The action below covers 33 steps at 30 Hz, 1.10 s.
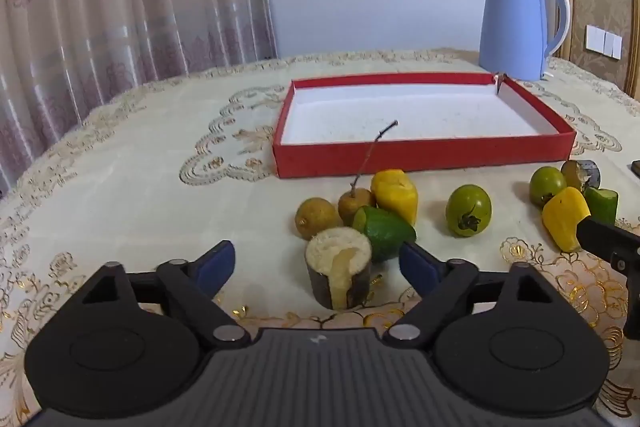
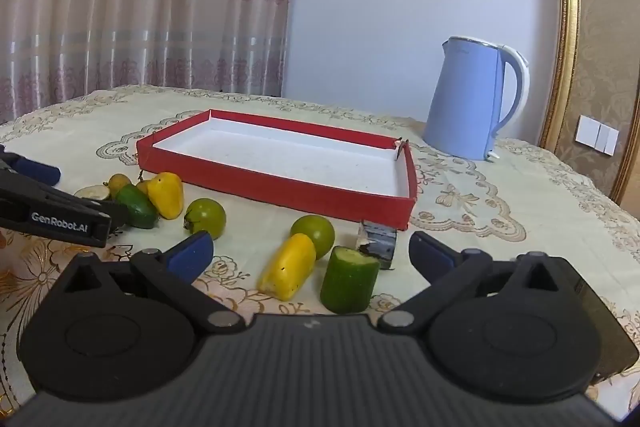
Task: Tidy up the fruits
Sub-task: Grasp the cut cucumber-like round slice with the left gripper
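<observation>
The shallow red cardboard tray with a white floor (image 1: 424, 155) sits on the counter (image 1: 120, 187) and holds no fruit yet, only a few specks. All the fruit lies on the embroidered cloth in front of it, in two loose groups.

The left hand-held gripper (image 1: 316, 263) hovers low with its jaws spread wide, and a short dark-skinned stub with a pale cut top (image 1: 339, 273) stands between the blue pads, untouched on either side. Just behind it a green cut fruit piece (image 1: 384, 231) leans close, with a brown round fruit (image 1: 316, 217), a stemmed brown fruit (image 1: 354, 203) and a yellow wedge-shaped piece (image 1: 396, 195) crowded beyond. A round green fruit (image 1: 468, 210) sits apart to the right.

The right hand-held gripper (image 2: 310, 253) is likewise open and empty. Ahead of it lie a long yellow fruit piece (image 2: 288, 267) and a green cylinder-shaped cut piece (image 2: 349, 279), nearly touching, with another round green fruit (image 2: 314, 233) and a dark stub (image 2: 380, 243) behind them.

The likely step is the left side's pick of the pale-topped stub. To do it well, the pads should drop around the stub's lower body, not its cut rim, and stay centred so the right pad does not nudge the green piece behind. Close gently, since the pale flesh looks soft. Lift straight up before carrying it over the tray's near wall, and mind the stemmed fruit's long twig, which reaches across that wall.
</observation>
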{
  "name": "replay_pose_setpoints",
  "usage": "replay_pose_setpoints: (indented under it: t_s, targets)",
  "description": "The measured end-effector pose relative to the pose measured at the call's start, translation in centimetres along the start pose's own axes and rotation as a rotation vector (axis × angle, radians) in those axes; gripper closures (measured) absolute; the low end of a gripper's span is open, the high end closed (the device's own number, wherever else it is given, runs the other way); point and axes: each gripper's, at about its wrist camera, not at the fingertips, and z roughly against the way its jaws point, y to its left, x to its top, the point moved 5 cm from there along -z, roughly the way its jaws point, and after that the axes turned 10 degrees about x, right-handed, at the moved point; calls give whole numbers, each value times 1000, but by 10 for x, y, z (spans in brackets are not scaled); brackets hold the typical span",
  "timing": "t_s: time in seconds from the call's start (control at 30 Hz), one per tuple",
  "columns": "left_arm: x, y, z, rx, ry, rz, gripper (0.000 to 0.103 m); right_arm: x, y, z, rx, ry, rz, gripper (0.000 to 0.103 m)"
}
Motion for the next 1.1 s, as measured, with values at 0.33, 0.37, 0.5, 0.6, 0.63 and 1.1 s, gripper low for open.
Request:
replay_pose_setpoints:
  t_s: [0.33,0.37,0.5,0.6,0.63,1.1]
  targets:
    - [-4,-7,-6,25,32,-9,16,-4,-1,2,4,-4,-29,0]
    - [-4,-8,-7,26,32,-12,17,-4,-1,2,7,-4,-32,0]
    - [-4,-11,-8,30,45,-27,26,-3,-2,3,15,-11,-45,0]
    - [-3,-12,-8,33,43,-24,27,-3,-3,5,14,-13,-47,0]
    - [-2,-12,-8,28,39,-17,27,-3,-3,5,14,-13,-48,0]
    - [-3,-22,-4,9,40,-41,50,-4,-4,6,13,-13,-51,0]
